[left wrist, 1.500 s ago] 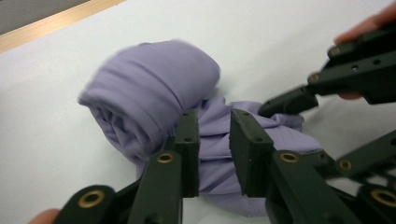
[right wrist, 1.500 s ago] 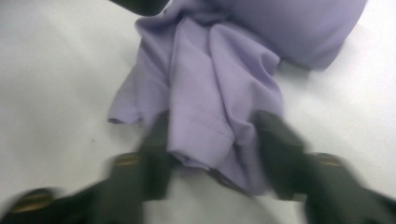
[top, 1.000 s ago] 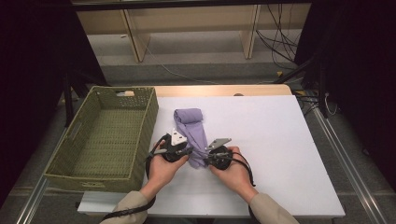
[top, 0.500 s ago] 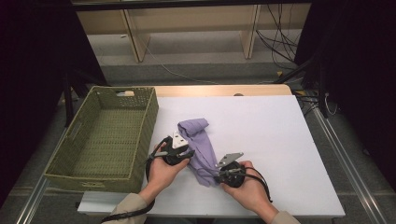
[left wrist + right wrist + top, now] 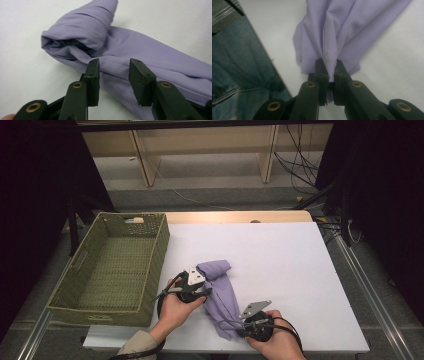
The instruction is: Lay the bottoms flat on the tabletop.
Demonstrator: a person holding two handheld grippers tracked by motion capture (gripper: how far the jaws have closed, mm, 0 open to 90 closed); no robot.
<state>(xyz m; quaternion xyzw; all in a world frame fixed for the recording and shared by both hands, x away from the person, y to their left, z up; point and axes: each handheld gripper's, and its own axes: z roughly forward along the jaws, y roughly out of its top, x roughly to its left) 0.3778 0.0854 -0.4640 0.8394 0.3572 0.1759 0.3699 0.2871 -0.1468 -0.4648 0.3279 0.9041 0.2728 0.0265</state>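
A lilac cloth (image 5: 222, 292) lies stretched across the white table (image 5: 300, 270), bunched at its far end (image 5: 85, 32). My left gripper (image 5: 202, 289) stands at the cloth's left edge; its jaws have just been opening and are apart, with the cloth (image 5: 115, 67) under the gap and the pads (image 5: 93, 72) off it. My right gripper (image 5: 240, 326) sits near the table's front edge, shut on the cloth's near end. In the right gripper view a fold of the cloth (image 5: 329, 62) is pinched between the gripper (image 5: 329, 71) and fans out beyond it.
A green woven basket (image 5: 75, 290) stands at the left of the table, close to my left hand. The table's front edge runs just below my right hand. A leg in blue jeans (image 5: 239, 82) shows past that edge. Wooden shelving (image 5: 200, 150) stands behind the table.
My right gripper has pulled the cloth's near end toward the front edge and to the right, stretching the cloth out. The left gripper stayed in place and its jaws parted.
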